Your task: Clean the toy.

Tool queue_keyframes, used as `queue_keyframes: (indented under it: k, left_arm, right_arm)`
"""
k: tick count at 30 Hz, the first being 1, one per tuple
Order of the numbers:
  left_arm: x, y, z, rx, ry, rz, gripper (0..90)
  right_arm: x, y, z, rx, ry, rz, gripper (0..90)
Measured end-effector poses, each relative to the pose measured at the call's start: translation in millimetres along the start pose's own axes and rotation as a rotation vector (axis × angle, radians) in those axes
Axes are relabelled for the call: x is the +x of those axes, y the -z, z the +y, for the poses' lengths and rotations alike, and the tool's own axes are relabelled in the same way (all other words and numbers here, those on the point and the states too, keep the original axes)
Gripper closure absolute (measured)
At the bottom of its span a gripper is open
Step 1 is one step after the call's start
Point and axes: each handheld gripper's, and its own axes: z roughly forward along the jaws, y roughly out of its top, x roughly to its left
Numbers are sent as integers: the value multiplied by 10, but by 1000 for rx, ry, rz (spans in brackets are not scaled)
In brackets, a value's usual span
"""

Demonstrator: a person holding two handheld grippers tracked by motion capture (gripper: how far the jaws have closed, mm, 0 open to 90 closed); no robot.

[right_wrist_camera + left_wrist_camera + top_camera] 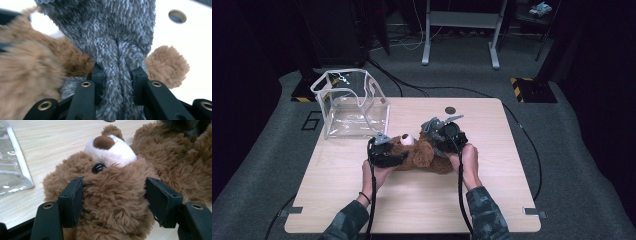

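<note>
teddy bear (422, 152) lain mid-frame on bench (492, 200) | left gripper (113, 195) clenched on head plush | right gripper (116, 75) pinched on grey fabric fold (112, 37) | judged light, soft, compressible, non-fragile | deep bites on thick plush advised

Both forearms reach forward, each hand wrapped around its gripper. The left gripper (387, 150) has its jaws pressed wide onto fur (right gripper (443, 134) pinches narrowly).
</note>
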Motion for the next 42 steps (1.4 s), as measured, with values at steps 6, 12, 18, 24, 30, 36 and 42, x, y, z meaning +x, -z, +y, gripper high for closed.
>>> queue_keyframes:
  k: [6,12,18,24,30,36,42]
  left_arm:
    - [-39,8,-14,9,-12,3,335]
    - [-22,11,-48,-4,0,-10,336]
    - [-21,19,-59,-7,-4,-14,335]
    - [-24,30,-74,-9,-7,-14,335]
    - [-32,32,-79,-17,2,-3,333]
    - [-48,34,-80,-22,-2,5,326]
    - [-52,42,-76,-31,-5,9,322]
  right_arm:
    - [-92,30,-146,-6,-42,32,713]
    - [-169,73,-249,5,-35,1,715]
    - [-343,100,-371,19,-72,-29,718]
    - [-600,115,-580,59,-106,-97,718]
    - [-998,193,-890,108,-186,-188,716]
    - [-1248,317,-1031,131,-217,-295,693]
    - [-1343,166,-1031,188,-225,-288,541]
